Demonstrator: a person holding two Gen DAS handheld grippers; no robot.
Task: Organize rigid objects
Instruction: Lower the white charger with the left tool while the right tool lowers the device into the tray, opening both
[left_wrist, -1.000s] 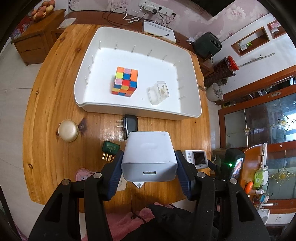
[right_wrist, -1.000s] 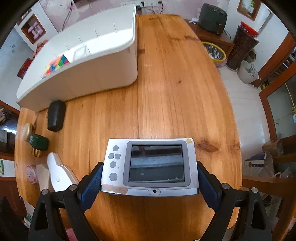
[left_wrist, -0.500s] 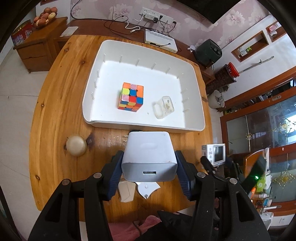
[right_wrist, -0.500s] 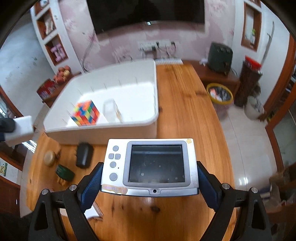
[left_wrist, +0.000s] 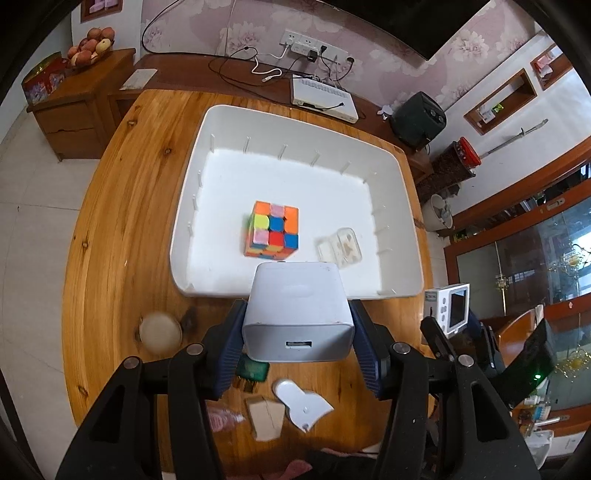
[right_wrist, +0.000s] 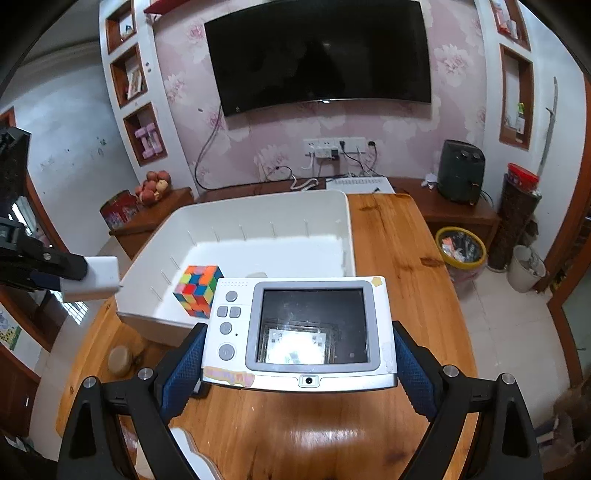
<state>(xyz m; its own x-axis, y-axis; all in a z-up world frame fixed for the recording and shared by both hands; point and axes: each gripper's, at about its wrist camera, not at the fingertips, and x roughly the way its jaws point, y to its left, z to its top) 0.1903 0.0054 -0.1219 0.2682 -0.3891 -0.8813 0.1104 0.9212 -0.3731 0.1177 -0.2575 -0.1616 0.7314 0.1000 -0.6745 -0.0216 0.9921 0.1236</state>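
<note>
White charger block: the left tongs (left_wrist: 298, 334) pinch a white charger block (left_wrist: 297, 314) from both sides. It hangs over the near rim of the white bin (left_wrist: 192, 177), with a small slot on the side that faces the camera.
Toy camera: the right tongs (right_wrist: 298, 360) pinch a silver toy camera (right_wrist: 299, 332) by its two short ends. Its dark screen and round grey buttons face up. It hangs above the desk (right_wrist: 391, 251), near the bin's corner.
In the bin: a colour cube (left_wrist: 271, 234) sits near the middle. A small clear box (left_wrist: 341, 247) lies just beside it, on its right.
On the desk: a round cream lid (left_wrist: 160, 330) lies in front of the bin, to the left. A green plug (left_wrist: 251, 373) peeks out from under the left tongs. A white plastic piece (left_wrist: 303, 406) and a tan wedge (left_wrist: 266, 417) lie near each other at the desk's near edge.
In the way: the block hides part of the bin's near rim. The toy camera hides the bin's near right corner.
Hard to see: the cream lid is blurry. The green plug is mostly hidden. The clear box is hidden in the right view. A pink thing at the desk's near edge is too blurry to name.
Around: a dark TV (right_wrist: 317, 51) hangs on the pink wall. A yellow basket (right_wrist: 461, 247) stands on the floor to the right of the desk.
</note>
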